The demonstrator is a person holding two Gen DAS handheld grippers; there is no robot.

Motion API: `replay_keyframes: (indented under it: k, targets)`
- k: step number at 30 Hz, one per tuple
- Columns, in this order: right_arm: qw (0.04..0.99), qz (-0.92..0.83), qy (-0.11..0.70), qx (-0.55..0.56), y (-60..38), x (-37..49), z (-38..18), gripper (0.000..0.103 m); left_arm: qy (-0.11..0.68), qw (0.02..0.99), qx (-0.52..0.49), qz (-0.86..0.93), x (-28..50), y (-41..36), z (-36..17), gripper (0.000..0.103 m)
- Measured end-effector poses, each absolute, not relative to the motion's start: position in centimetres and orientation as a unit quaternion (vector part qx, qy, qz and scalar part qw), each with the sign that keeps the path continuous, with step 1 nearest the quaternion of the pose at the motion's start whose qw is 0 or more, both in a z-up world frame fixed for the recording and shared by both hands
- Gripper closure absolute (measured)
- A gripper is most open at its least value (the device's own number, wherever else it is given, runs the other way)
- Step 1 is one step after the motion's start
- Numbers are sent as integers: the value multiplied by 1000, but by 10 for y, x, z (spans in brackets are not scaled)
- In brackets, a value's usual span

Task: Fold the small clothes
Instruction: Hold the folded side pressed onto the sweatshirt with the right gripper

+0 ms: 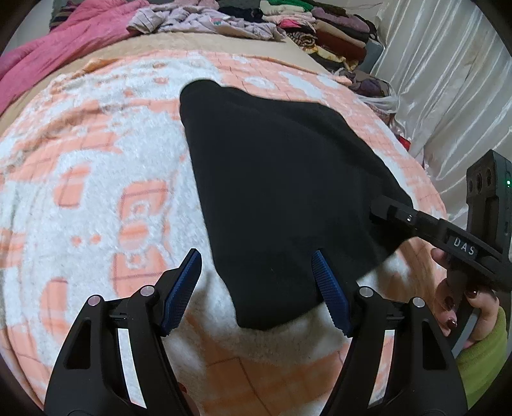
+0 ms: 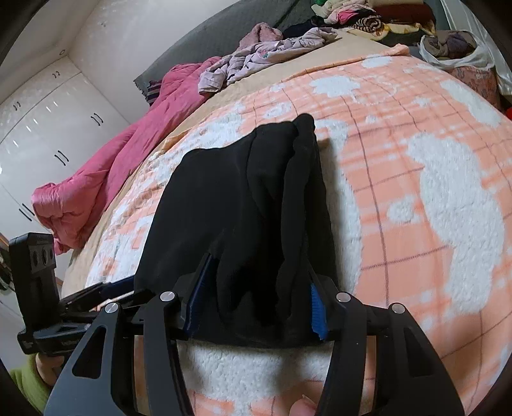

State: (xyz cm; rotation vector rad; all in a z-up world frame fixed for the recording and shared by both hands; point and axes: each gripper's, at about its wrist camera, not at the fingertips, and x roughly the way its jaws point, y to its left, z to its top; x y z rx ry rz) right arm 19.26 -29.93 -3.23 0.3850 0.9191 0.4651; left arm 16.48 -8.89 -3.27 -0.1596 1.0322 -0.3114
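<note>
Hard to make out much of the black garment (image 1: 281, 179), it was just a dark shape with barely any seams showing, though the right wrist view caught bunched folds along its right side. It lay on the bed near the front edge of the blanket (image 1: 96, 160). The right gripper (image 2: 256, 304) had its jaws partly apart with the garment's near edge bunched between them; I couldn't tell if the pads actually pressed on it. The left gripper (image 1: 259, 288) sat with jaws wide apart, one pad over the garment's near corner, nothing clamped. The blanket was fluffy, peach and white. Farther back lay a pink quilt (image 1: 64, 41), a heap of lilac clothes (image 1: 204, 19) and folded stacks by a white curtain (image 1: 448, 80). White wardrobes (image 2: 48, 128) stood at the left. The only readable writing: "DAS" on the right gripper's side.
</note>
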Motion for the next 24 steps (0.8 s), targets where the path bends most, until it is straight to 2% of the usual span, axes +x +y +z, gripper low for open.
replay_keyframes:
  k: [1,3,7,13,20,22,24]
  targets:
    - [853,217,436,184,-299,192,-34,57,493,854,-77,-148,165,-90,-34,39]
    - [852,220,437,187,-298,192,-34,69,494,854,-77,-145,164,-91,-36,44]
    - [862,226,416,182,-297,186,-16,78,491,856,-76,-142,162,-91,-31,52]
    - [871,240,389,178,-301,179,9,79,488,857,-82,-145,159,-88,-24,54]
    - [869,202,422,163,-306,182,-25,79,491,857,-57,-145,158,-96,-28,54]
    - [868,195,423,172,-308,181,-32,77,492,857,-58,-145,159,-97,-29,54]
    - [871,184,421,176,-308,180,-35,71,492,856,-59,-144,159,-96,-30,54]
